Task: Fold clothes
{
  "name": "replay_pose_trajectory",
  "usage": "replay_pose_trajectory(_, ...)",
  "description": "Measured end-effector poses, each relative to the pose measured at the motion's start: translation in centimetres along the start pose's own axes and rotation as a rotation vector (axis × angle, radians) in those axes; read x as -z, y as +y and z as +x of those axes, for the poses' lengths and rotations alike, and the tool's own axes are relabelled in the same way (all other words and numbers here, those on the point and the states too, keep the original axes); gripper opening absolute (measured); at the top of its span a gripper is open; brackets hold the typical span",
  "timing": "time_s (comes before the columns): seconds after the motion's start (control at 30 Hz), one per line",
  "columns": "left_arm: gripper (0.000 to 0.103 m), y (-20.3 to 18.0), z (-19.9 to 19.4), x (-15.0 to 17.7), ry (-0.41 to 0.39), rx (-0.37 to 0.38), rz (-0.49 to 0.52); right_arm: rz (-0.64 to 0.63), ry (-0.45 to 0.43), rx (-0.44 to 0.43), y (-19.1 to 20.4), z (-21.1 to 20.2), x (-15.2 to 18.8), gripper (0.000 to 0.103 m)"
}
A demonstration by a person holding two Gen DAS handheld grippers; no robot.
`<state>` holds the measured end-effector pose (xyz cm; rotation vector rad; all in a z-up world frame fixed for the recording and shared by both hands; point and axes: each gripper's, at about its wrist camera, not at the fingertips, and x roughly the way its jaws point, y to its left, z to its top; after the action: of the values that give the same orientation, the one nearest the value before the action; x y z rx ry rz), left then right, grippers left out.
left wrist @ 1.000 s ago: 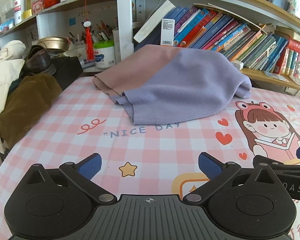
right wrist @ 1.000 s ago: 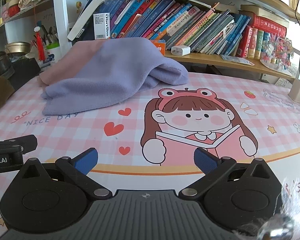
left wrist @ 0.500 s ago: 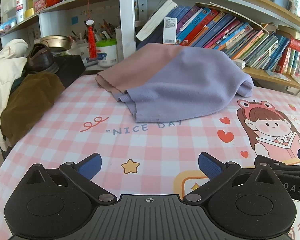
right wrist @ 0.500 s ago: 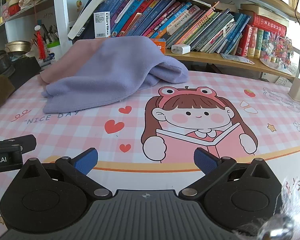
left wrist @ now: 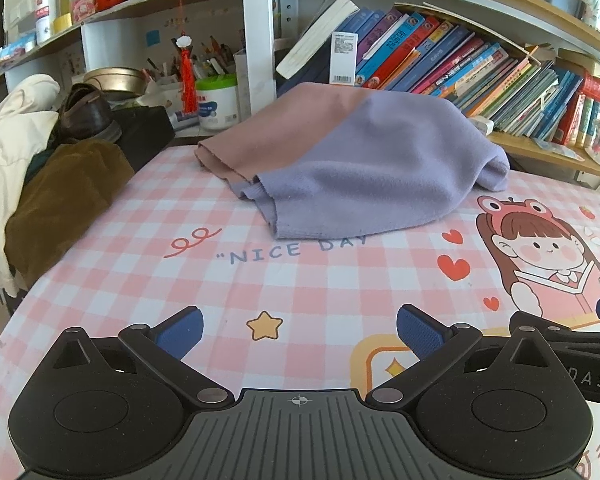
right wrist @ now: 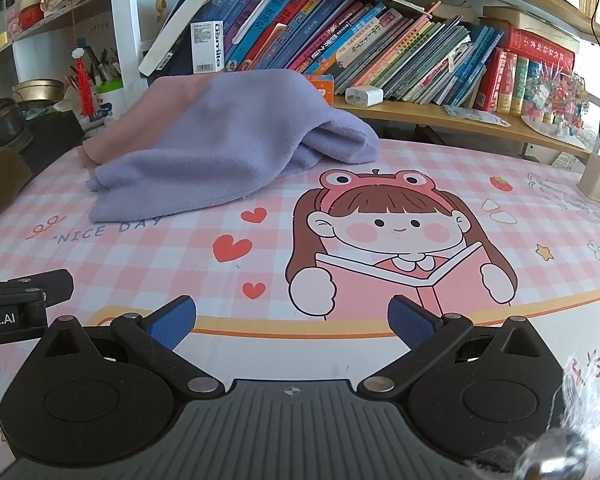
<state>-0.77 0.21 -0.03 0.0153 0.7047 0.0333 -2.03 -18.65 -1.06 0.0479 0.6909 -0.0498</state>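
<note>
Left wrist view: left gripper (left wrist: 300, 330) has its blue pads spread wide, nothing between them, hovering over the near part of the counter (left wrist: 300, 280), which carries a pink checked cloth printed "NICE DAY". Garment (left wrist: 352, 160) is a purple and pink fleece piece lying in a loose mound at the far side of the counter, just in front of the bookshelf (left wrist: 440, 64), well apart from both grippers. Pink half sits to the far left, purple half drapes toward the near right. Brown and cream clothes pile (left wrist: 48, 184) sits off the counter's left edge, with a dark shoe (left wrist: 86, 114) behind it.

Right wrist view: right gripper (right wrist: 292, 320) also has pads apart and empty, over the cartoon girl print (right wrist: 396, 248). Garment (right wrist: 220, 148) is far left from here. Part of the left gripper's body shows at the left edge.
</note>
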Motion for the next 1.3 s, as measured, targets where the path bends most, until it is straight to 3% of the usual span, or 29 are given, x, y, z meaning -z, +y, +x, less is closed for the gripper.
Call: replay_pose_trajectory(1.3, 0.103, 0.18, 0.56, -0.08, 0.016, -0.008, -0.001, -0.001, 0.008, -0.008, 0.16, 0.57, -0.05, 0.103)
